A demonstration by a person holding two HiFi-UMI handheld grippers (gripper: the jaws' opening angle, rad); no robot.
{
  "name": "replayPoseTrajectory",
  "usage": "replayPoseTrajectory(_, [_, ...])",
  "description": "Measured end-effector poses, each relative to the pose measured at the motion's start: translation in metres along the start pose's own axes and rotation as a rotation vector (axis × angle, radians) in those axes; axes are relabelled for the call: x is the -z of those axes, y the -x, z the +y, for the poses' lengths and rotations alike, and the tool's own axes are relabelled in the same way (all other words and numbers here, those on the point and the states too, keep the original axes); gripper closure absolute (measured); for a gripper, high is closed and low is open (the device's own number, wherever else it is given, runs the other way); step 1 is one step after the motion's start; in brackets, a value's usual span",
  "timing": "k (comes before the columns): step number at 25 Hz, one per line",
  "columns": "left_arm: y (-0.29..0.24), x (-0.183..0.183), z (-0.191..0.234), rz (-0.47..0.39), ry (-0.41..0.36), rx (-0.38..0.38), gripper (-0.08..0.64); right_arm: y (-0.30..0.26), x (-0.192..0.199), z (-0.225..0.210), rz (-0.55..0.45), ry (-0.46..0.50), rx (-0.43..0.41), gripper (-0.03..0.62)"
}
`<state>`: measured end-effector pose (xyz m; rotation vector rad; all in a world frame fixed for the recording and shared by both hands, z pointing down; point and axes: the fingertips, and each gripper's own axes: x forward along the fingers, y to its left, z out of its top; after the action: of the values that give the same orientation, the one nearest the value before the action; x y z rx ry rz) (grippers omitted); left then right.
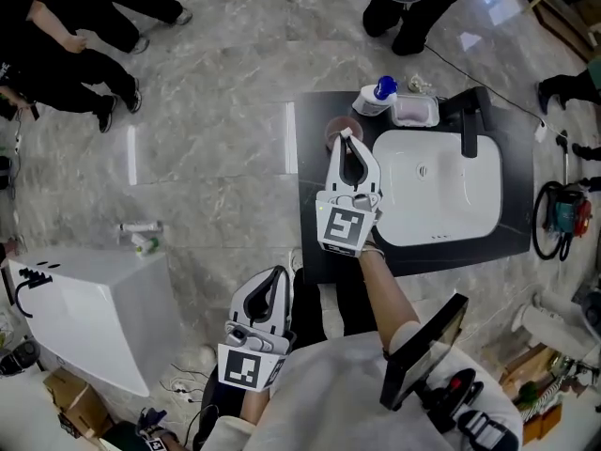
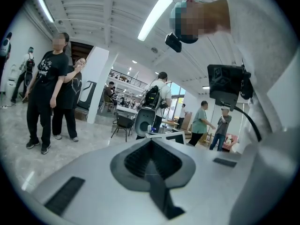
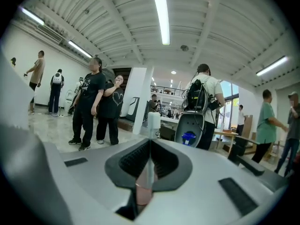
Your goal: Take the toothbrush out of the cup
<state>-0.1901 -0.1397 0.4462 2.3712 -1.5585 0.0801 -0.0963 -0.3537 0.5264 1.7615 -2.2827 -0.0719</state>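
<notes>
My right gripper (image 1: 347, 136) reaches over the left end of the black counter (image 1: 314, 244), just over a brownish-pink cup (image 1: 333, 131) that it partly hides. In the right gripper view its jaws (image 3: 150, 143) are shut on a toothbrush (image 3: 153, 120) that stands upright, white head above the tips and thin pale shaft pinched between the pads. A pinkish shape (image 3: 143, 193) shows low in the gap between the jaws; I cannot tell if it is the cup. My left gripper (image 1: 278, 272) hangs low beside the counter's front, shut and holding nothing (image 2: 151, 143).
A white sink basin (image 1: 437, 194) with a black faucet (image 1: 469, 126) fills the counter's middle. A blue-capped bottle (image 1: 379, 95) and a small tray (image 1: 414, 111) stand at its back. A white fixture (image 1: 86, 310) stands at the left. Several people stand on the marble floor.
</notes>
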Motion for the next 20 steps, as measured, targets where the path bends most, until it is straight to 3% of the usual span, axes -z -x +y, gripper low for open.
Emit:
replayPoseTrajectory(9, [-0.005, -0.011, -0.023, -0.023, -0.002, 0.016, 0.557, 0.007, -0.022, -0.018, -0.066, -0.017, -0.016, 0.575])
replayPoseTrajectory(20, [0.002, -0.019, -0.032, -0.056, -0.042, 0.014, 0.557, 0.020, -0.033, -0.022, -0.059, -0.040, -0.055, 0.575])
